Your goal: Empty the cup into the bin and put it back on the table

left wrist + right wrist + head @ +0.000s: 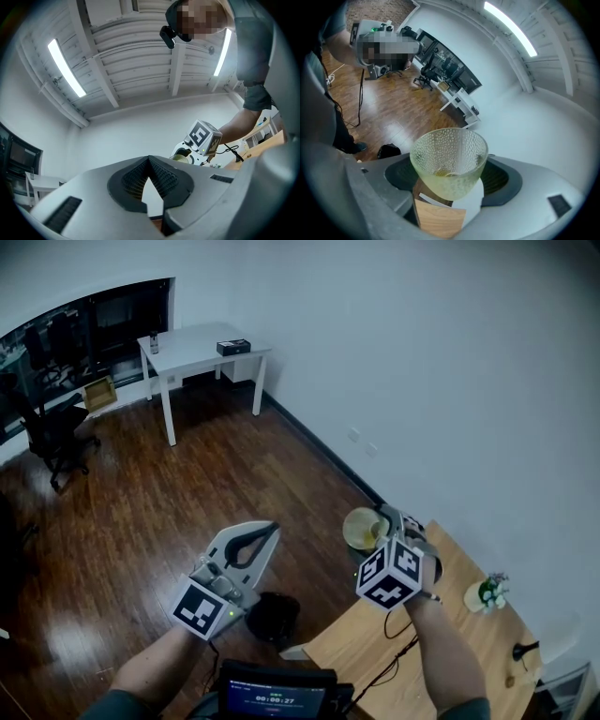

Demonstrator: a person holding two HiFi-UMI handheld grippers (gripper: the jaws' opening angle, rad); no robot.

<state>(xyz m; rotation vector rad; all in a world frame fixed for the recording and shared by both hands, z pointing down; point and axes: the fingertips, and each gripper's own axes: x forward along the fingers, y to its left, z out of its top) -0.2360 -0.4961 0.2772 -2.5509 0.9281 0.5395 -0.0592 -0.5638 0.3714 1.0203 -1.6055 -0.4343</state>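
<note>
The left tool [268, 531], shut on nothing and pointing upward, looks parked clear of the work. Below it the dark bin [273, 616] sits on the floor. The right tool [382, 524], spread wide, clamps the dimpled cup [360, 529], tilted just off the counter [375, 643], apparently for tipping out.

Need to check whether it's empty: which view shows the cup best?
The right gripper view: the dimpled glass cup fills the centre, mouth towards the camera, so its inside shows. The head view shows it small, from above; the left gripper view, only a distant sliver.
</note>
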